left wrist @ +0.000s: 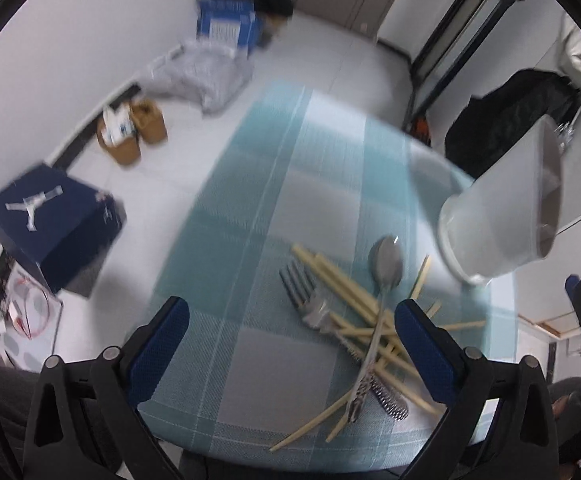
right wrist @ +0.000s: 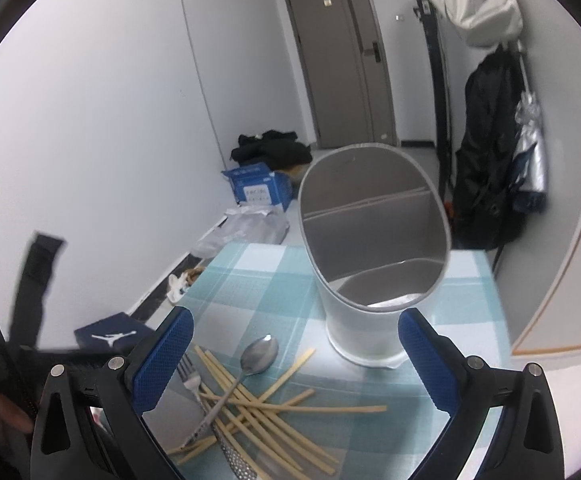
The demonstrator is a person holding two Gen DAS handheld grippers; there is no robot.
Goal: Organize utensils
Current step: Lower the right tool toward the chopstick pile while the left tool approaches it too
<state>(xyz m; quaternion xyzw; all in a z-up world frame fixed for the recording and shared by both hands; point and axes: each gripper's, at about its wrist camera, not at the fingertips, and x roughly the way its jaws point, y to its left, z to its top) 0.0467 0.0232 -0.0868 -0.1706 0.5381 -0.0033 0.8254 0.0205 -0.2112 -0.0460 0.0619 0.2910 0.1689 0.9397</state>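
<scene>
Left gripper (left wrist: 290, 344): I see both blue-padded fingers spread wide apart, nothing between them, hovering above the near part of the table; this view is blurred.
Right gripper (right wrist: 295, 354): my other tool is also spread wide and empty, held over the pile with the holder just ahead of it.
Table (right wrist: 466, 312): one small top covered by a teal-and-white checked cloth; everything for the job lies on it.
Utensil holder (right wrist: 364, 280): I count one, white and oval-mouthed, upright at the far right side of the cloth. One inner wall splits it into two compartments; I see nothing inside either.
Spoon (right wrist: 259, 355): one, metal, bowl pointing toward the holder, handle running back across the sticks and lying on top of them.
Fork (right wrist: 188, 374): one, metal, at the left edge of the pile, tines pointing away from me, handle buried under the sticks.
Chopsticks (right wrist: 274, 410): pale wooden ones in a crossed heap. I make out roughly ten, but they overlap too much for a sure count.
Pile position: near the holder's base but not touching it.
Floor boxes: one dark blue shoebox (left wrist: 50, 228), one blue carton (left wrist: 226, 24) by the wall.
</scene>
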